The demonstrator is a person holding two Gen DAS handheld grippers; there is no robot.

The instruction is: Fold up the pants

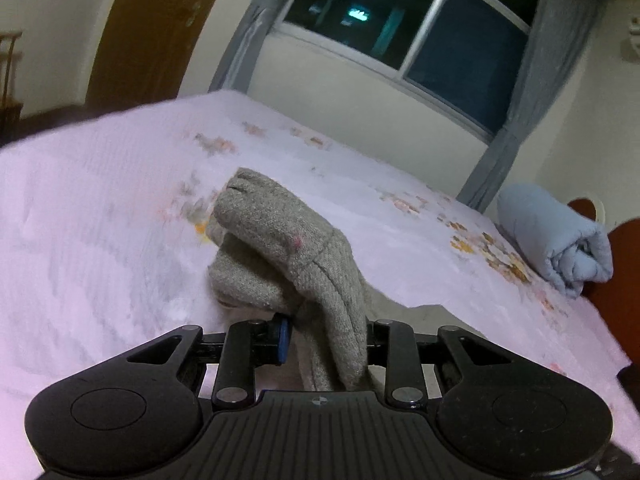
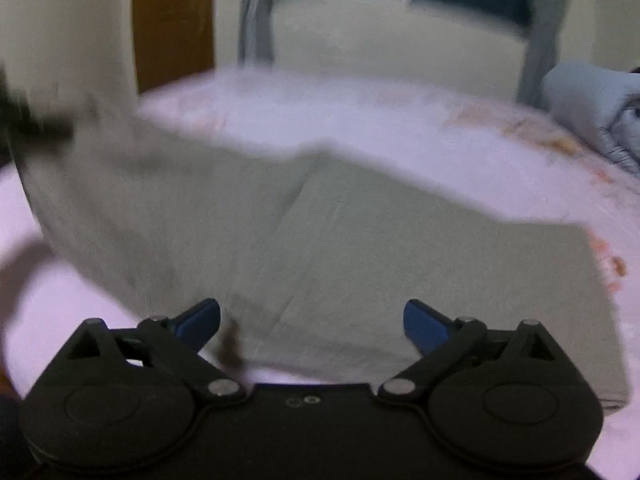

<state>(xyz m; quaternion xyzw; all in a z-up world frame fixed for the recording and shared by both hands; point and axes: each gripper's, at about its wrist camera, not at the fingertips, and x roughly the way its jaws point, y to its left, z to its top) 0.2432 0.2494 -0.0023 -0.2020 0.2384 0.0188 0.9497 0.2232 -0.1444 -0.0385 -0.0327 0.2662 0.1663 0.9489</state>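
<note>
Pants [image 2: 320, 240] lie partly flat on the bed [image 1: 100, 200], gray and soft. One end is lifted up, pinched in the left gripper [image 1: 320, 344], and the cloth flops over it. I think they are light and floppy, so they will bend and sag anywhere. A good place to grab next looks like the near edge or a corner. The right gripper [image 2: 312, 324] is spread wide, just above the near edge, with nothing pinched. The bed has a pink flowery sheet. A rolled blue blanket [image 1: 556, 240] sits at the far side, near a dark window [image 1: 420, 20] with gray curtains [image 1: 516, 120].
</note>
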